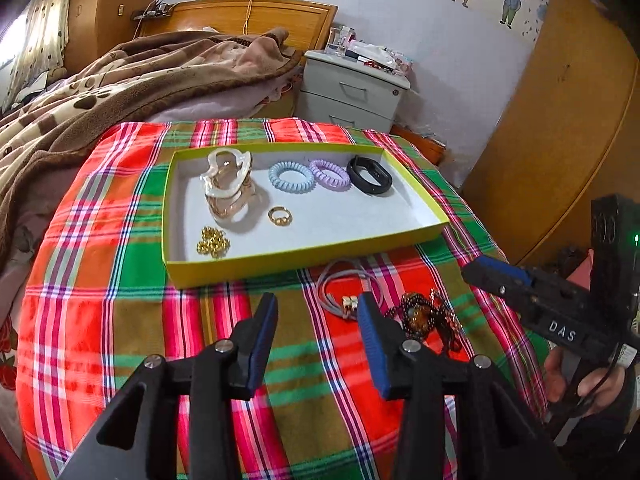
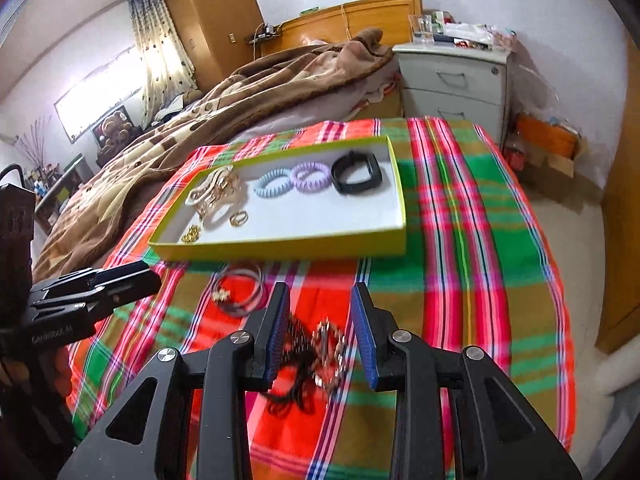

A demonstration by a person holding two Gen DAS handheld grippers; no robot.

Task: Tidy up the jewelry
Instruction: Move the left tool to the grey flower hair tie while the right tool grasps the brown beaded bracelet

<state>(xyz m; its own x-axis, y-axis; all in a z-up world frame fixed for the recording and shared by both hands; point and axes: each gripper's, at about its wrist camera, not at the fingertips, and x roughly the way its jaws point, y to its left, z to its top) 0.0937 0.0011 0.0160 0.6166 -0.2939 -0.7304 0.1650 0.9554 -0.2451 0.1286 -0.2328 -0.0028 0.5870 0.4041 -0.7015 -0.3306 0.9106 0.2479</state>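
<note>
Already lay loaded on the plaid surface: yellow-rimmed tray. Hung apart and empty, left tongs, beside grey cord bracelet. Straddled, unclamped, the dark beaded necklace: right tongs. Risked snagging, with strands trailing loose.

Cloth was red-green-olive plaid w/ pink stripes; tray – yellow-green outside, white inside; hair ties – pale blue & lilac; band black.
</note>
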